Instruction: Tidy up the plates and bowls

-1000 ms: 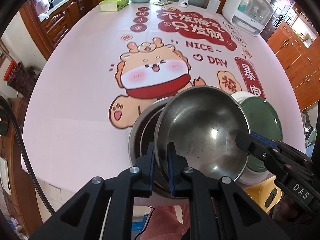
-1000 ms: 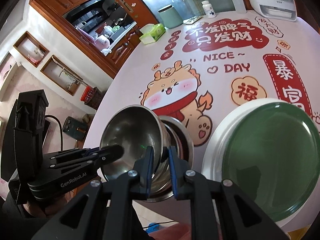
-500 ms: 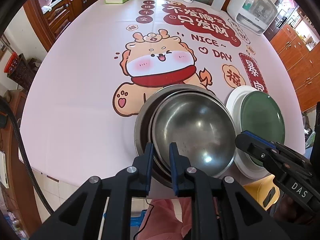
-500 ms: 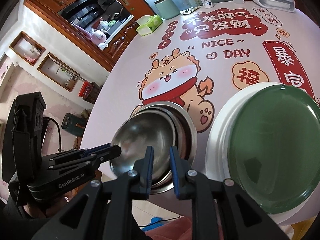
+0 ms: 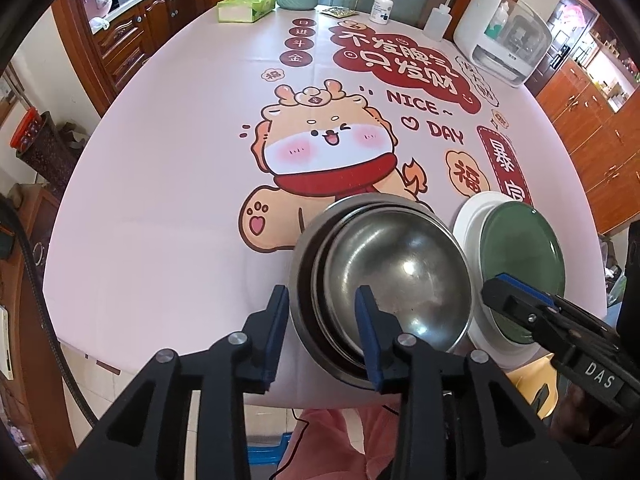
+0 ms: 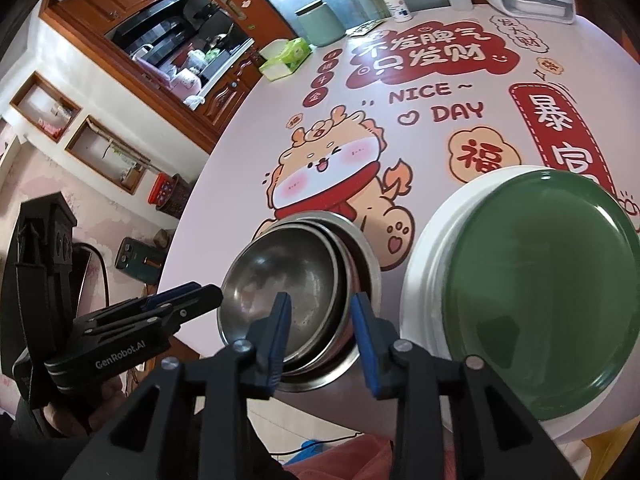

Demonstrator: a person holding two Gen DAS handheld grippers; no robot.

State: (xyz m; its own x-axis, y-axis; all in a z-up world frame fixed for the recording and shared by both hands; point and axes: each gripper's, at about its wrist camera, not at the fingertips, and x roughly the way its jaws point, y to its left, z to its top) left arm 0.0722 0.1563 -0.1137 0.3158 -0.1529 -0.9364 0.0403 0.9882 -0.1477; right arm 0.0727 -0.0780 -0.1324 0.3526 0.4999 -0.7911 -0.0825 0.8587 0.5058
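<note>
tablecloth (image 5: pixel 168 208) edge — both jaws opening astride bowls (image 5: pixel 400 276)

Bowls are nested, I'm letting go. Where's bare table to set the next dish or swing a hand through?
Free: the wide pink cloth left of the steel bowl stack, and the printed middle up to the tissue box. Crowded: the near edge, where the stack sits right beside the green plate on the white plate, with the opening left gripper and right gripper straddling the bowl rims.
</note>
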